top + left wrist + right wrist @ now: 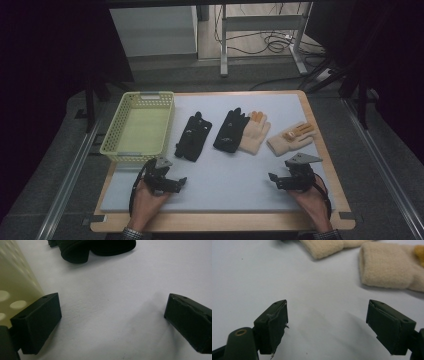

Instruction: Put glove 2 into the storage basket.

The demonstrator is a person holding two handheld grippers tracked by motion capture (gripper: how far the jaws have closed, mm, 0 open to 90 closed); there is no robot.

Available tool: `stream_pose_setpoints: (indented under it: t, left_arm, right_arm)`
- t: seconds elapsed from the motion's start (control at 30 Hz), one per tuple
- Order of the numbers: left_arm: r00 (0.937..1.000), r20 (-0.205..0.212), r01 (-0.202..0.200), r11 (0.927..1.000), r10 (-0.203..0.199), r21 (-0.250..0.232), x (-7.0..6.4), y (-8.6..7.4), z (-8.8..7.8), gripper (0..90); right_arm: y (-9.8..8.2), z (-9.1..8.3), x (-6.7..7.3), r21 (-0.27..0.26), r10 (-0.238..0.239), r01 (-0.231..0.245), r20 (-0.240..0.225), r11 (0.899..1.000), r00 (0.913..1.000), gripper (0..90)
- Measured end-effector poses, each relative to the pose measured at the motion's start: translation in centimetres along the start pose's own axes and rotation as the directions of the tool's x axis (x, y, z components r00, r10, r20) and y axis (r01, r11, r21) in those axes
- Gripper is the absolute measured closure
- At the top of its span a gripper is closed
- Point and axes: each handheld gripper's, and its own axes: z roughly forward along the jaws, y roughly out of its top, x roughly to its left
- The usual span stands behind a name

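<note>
Four gloves lie in a row on the pale mat (225, 185). A black glove (193, 136) lies left of centre. A second black glove (231, 131) overlaps a beige glove (254, 132). Another beige glove (291, 137) with orange fingertips lies at the right. My left gripper (176, 183) rests on the mat near the front left, open and holding nothing, short of the first black glove (95, 248). My right gripper (276, 180) is open and holds nothing at the front right, below the beige gloves (387, 270). The left gripper (112, 315) and right gripper (327, 322) both have their jaws spread wide over bare mat.
A pale yellow perforated basket (137, 127) stands at the mat's left, its wall (15, 282) close beside my left gripper's jaw. The mat lies on a wooden table (220, 222). Table legs and cables (270, 42) are on the floor beyond.
</note>
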Motion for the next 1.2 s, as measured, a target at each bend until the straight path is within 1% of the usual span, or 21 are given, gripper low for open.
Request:
stream_pose_setpoints:
  t: [0.13, 0.3, 0.47, 0.53, 0.6, 0.67, 0.73, 1.0, 1.13, 1.2]
  left_arm:
    - [1.0000, 0.000, 0.000, 1.0000, 0.000, -0.001, 0.0, 0.0, 0.0, 1.7]
    - [1.0000, -0.001, 0.000, 1.0000, 0.000, -0.001, 0.0, 0.0, 0.0, 1.7]
    - [1.0000, -0.001, 0.000, 1.0000, 0.000, -0.002, 0.0, 0.0, 0.0, 1.8]
    - [1.0000, 0.000, 0.000, 1.0000, 0.000, -0.002, 0.0, 0.0, 0.0, 1.9]
    - [1.0000, 0.000, 0.000, 1.0000, 0.000, -0.003, 0.0, 0.0, 0.0, 1.9]
    - [1.0000, 0.000, 0.000, 1.0000, 0.000, -0.003, 0.0, 0.0, 0.0, 2.0]
    - [1.0000, 0.000, 0.000, 1.0000, 0.000, -0.003, 0.0, 0.0, 0.0, 2.0]
    - [1.0000, 0.002, -0.002, 1.0000, 0.002, -0.004, 0.0, 0.0, 0.0, 2.3]
    - [1.0000, 0.003, -0.003, 1.0000, 0.003, -0.004, 0.0, 0.0, 0.0, 2.5]
    - [1.0000, 0.003, -0.004, 1.0000, 0.004, -0.003, 0.0, 0.0, 0.0, 2.6]
  right_arm:
    - [0.7, 0.5, 0.4, 0.007, -0.009, 0.009, -0.020, 1.000, 0.9998, 17.4]
    - [2.3, 1.6, 1.5, 0.007, -0.021, 0.021, -0.047, 1.000, 0.9987, 17.4]
    - [4.2, 3.0, 2.7, -0.007, -0.057, 0.056, -0.064, 0.998, 0.9963, 17.4]
    - [5.0, 3.6, 3.2, -0.007, -0.077, 0.077, -0.068, 0.997, 0.9947, 17.5]
    - [5.8, 4.3, 3.7, 0.001, -0.084, 0.084, -0.085, 0.996, 0.9929, 17.8]
    - [6.7, 5.2, 4.2, 0.009, -0.094, 0.095, -0.103, 0.995, 0.9903, 19.3]
    - [7.5, 6.1, 4.7, 0.009, -0.114, 0.115, -0.115, 0.993, 0.9869, 21.9]
    - [11.2, 9.4, 6.8, -0.013, -0.160, 0.160, -0.168, 0.987, 0.9727, 33.6]
    - [13.1, 11.0, 8.2, -0.019, -0.188, 0.188, -0.177, 0.982, 0.9660, 37.9]
    - [14.2, 11.9, 8.9, -0.017, -0.209, 0.209, -0.179, 0.978, 0.9614, 39.1]
